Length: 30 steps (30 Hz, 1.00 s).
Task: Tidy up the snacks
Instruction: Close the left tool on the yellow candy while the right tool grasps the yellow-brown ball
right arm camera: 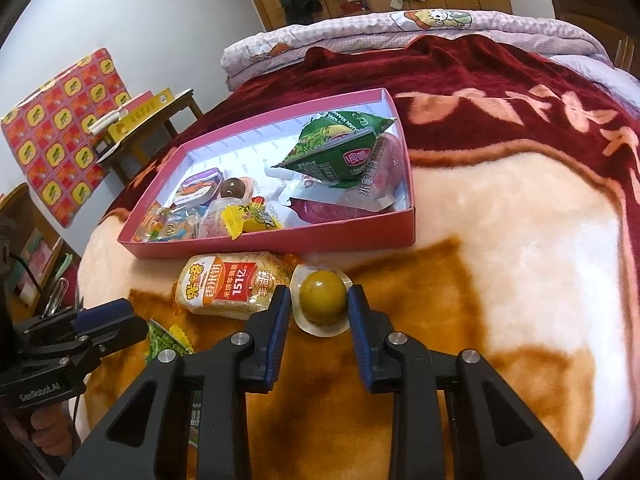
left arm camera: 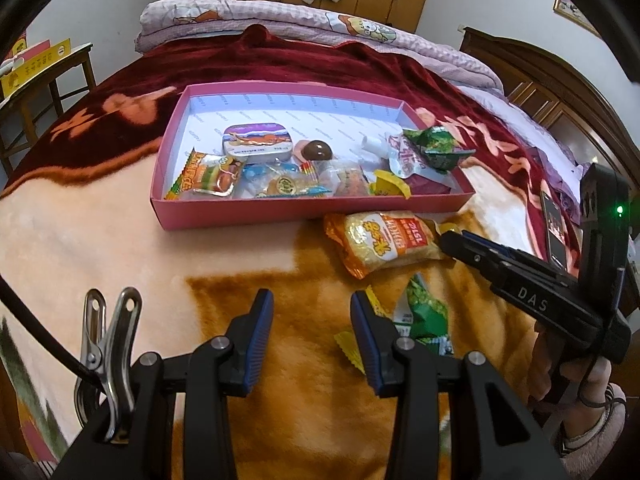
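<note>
The right gripper (right arm camera: 319, 300) is pointed downward, its blue pads closed on the sides of a round snack; the left gripper (left arm camera: 312, 320) is held tilted down with the jaws partly apart and nothing between them; each handle is gripped by a hand (left arm camera: 576, 376).

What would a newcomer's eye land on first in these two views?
The pink box full of snacks on the blanket. In front of it, the right gripper is closed around a round snack in a clear wrapper, beside a rice cracker pack. The left gripper hovers open next to a green packet.
</note>
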Tool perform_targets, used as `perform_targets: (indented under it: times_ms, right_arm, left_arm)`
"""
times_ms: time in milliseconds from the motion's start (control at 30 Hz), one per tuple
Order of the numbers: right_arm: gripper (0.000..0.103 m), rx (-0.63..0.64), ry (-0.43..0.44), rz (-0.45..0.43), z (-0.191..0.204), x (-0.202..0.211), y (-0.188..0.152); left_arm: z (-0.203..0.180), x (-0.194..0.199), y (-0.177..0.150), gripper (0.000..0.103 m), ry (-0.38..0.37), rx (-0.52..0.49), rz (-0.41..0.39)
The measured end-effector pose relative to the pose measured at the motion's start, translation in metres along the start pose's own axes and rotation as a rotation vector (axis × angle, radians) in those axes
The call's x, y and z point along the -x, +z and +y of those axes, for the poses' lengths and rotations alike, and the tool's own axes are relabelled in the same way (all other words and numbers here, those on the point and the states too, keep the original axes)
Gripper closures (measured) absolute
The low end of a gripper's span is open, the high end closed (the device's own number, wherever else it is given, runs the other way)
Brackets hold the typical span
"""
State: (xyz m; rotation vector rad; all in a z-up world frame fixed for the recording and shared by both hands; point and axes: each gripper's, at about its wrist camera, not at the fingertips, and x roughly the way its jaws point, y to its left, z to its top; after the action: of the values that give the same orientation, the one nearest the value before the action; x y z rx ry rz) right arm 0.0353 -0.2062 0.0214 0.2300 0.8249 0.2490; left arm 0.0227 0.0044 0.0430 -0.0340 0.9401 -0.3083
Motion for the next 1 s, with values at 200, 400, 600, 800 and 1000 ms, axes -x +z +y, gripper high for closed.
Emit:
perform_targets:
  times_ms: [200,400,600,800,1000]
  right_arm:
    - [0.073,-0.007,0.007,-0.006,-0.002,0.012,-0.005]
    - [0.073,-0.011,0.018,-0.005,-0.002,0.02,-0.012]
    - [0.073,-0.009,0.027,-0.006,-0.001,0.023,-0.015]
    - [0.073,-0.009,0.033,0.003,0.001,0.02,-0.018]
    - [0.073,-0.011,0.037,0.012,0.0,0.017,-0.02]
  left_arm:
    - [-0.007,0.003,-0.004,0.061,-0.028,-0.023,0.009]
    - [-0.016,-0.001,-0.01,0.061,-0.043,-0.046,0.031]
    - [-0.019,-0.007,-0.012,0.061,-0.034,-0.064,0.046]
    - [-0.025,-0.015,-0.014,0.056,-0.02,-0.076,0.048]
    - [-0.042,-0.02,-0.021,0.054,0.059,-0.155,0.018]
